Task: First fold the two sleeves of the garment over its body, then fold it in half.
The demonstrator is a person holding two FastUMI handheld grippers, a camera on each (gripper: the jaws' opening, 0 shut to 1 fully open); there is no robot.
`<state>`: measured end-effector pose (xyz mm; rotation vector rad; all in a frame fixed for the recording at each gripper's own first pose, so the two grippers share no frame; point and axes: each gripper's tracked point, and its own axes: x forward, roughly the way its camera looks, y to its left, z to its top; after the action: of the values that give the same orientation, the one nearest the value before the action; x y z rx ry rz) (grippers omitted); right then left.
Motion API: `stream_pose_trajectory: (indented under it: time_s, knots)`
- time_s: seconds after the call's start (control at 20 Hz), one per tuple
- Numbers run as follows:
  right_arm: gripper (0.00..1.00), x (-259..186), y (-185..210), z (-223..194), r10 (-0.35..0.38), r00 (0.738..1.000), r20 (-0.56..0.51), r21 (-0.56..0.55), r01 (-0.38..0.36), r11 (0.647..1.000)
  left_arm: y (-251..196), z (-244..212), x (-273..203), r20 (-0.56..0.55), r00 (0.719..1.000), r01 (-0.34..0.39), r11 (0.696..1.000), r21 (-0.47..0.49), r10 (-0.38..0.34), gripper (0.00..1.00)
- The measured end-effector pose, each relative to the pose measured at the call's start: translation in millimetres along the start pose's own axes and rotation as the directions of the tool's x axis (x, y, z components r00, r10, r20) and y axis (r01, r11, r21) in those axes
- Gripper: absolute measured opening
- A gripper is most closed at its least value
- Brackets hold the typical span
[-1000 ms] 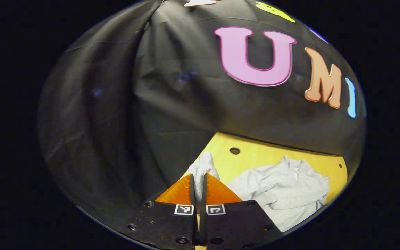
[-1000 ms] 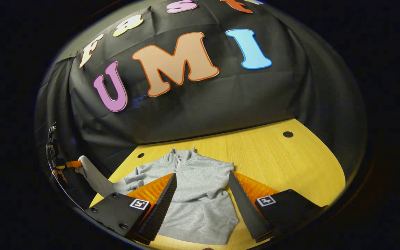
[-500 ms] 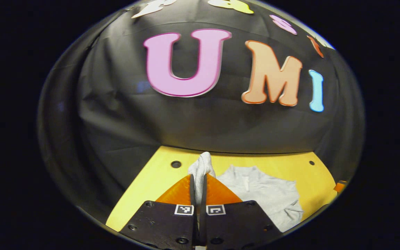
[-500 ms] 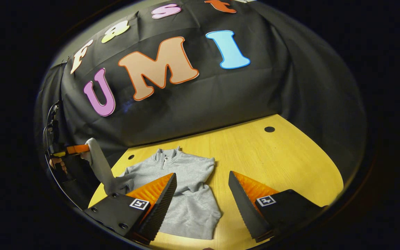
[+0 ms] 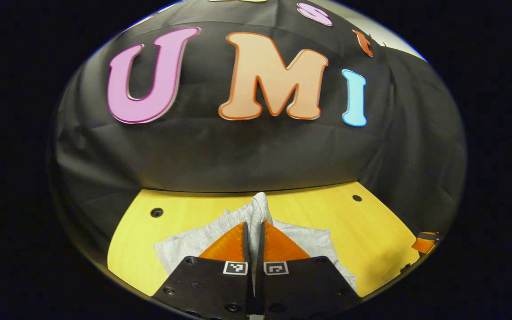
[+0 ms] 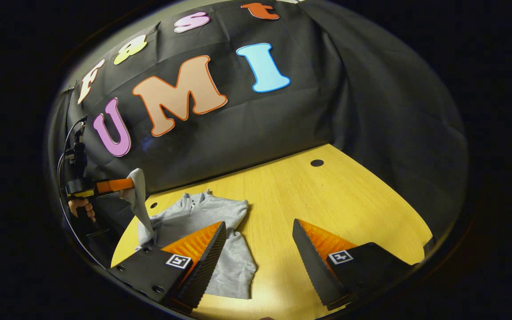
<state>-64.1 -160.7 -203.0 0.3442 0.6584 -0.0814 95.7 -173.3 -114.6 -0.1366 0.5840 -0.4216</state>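
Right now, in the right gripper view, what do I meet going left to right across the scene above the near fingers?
A hand holding the left gripper → the lifted grey sleeve pinched in its fingers → the grey zip-neck sweatshirt lying on the yellow wooden table → a dark round hole in the tabletop.

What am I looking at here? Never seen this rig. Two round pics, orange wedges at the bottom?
No robot arm: a person holds a two-finger gripper in each hand, and a fisheye camera rides on each. The orange wedges are that gripper's own fingers.

In the left gripper view, the left gripper is shut on a sleeve of the grey sweatshirt, lifted off the yellow wooden table.

In the right gripper view, the right gripper is open and holds nothing; at the far left you see the left gripper and the person's hand.
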Motion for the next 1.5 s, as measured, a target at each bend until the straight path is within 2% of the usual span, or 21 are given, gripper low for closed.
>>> stream_pose_trajectory:
  time_s: [0.2, 0.4, 0.75, 0.9, 0.95, 1.1, 1.15, 1.2, 1.3, 1.5]
  knots:
    - [0.96, -5, -23, -1, -0.029, 1.000, -0.005, 0.009, 0.029, 1.000, -42, -29, 27, -0.071, 0.995, 0.072, 0.997, -0.011, -0.072, 0.00]
    - [0.96, -14, -45, -5, -0.053, 0.998, -0.015, 0.011, 0.053, 0.999, -71, -60, 54, -0.138, 0.986, 0.094, 0.996, -0.002, -0.093, 0.00]
    - [0.96, -16, -58, -12, -0.058, 0.997, -0.043, 0.005, 0.058, 0.998, -103, -112, 92, -0.244, 0.962, 0.126, 0.992, -0.009, -0.124, 0.01]
    - [0.96, -11, -49, -14, -0.034, 0.998, -0.051, 0.005, 0.035, 0.999, -104, -116, 92, -0.253, 0.960, 0.130, 0.991, 0.015, -0.122, 0.11]
    - [0.96, -7, -44, -13, -0.022, 0.999, -0.049, 0.003, 0.023, 1.000, -108, -109, 90, -0.231, 0.964, 0.142, 0.990, 0.014, -0.135, 0.12]
    - [0.96, 4, -25, -18, 0.018, 0.998, -0.060, -0.006, -0.018, 1.000, -102, -80, 66, -0.134, 0.979, 0.161, 0.987, 0.025, -0.156, 0.70]
    - [0.96, 9, -17, -18, 0.032, 0.997, -0.064, -0.011, -0.033, 0.999, -93, -71, 58, -0.099, 0.985, 0.147, 0.988, 0.041, -0.142, 0.79]
    - [0.96, 13, -8, -20, 0.049, 0.997, -0.067, -0.017, -0.050, 0.999, -79, -66, 47, -0.072, 0.991, 0.120, 0.991, 0.059, -0.116, 0.93]
    - [0.96, 21, 10, -25, 0.076, 0.994, -0.073, -0.037, -0.079, 0.996, -51, -60, 23, -0.031, 0.997, 0.069, 0.994, 0.080, -0.067, 0.99]
    - [0.96, 39, 33, -32, 0.077, 0.995, -0.059, -0.106, -0.083, 0.991, 14, -67, -22, 0.001, 0.999, -0.047, 0.995, 0.091, 0.047, 0.97]
